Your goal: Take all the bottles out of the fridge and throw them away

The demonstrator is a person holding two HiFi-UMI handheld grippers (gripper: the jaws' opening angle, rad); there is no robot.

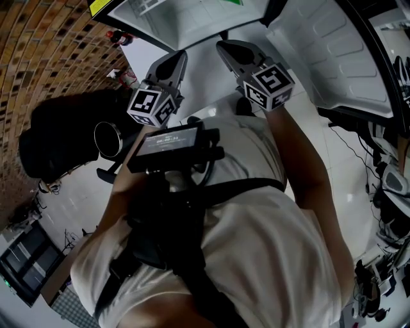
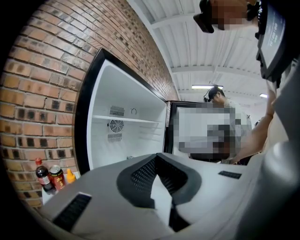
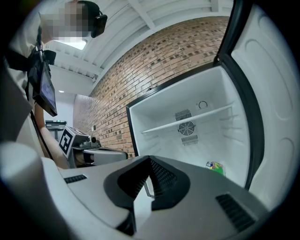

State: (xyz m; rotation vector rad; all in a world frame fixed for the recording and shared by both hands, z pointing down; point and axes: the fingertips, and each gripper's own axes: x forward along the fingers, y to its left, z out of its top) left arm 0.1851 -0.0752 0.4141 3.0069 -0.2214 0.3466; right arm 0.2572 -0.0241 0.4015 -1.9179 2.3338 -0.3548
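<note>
The fridge (image 3: 197, 126) stands open in front of me, its white inside bare but for one shelf (image 3: 187, 123) and a green-and-yellow labelled item (image 3: 214, 166) low at the back; I cannot tell whether it is a bottle. My left gripper (image 2: 157, 157) is shut with nothing in it and points at the fridge (image 2: 126, 136). My right gripper (image 3: 150, 159) is also shut and empty, level with the opening. In the head view the left gripper (image 1: 179, 57) and the right gripper (image 1: 223, 45) are side by side before the fridge (image 1: 192, 19).
A cola bottle (image 2: 43, 175), a can (image 2: 56, 175) and a small yellow item (image 2: 70, 176) stand by the brick wall (image 2: 51, 84) left of the fridge. The open door (image 3: 274, 117) stands at the right. Another person (image 2: 220, 101) is behind it.
</note>
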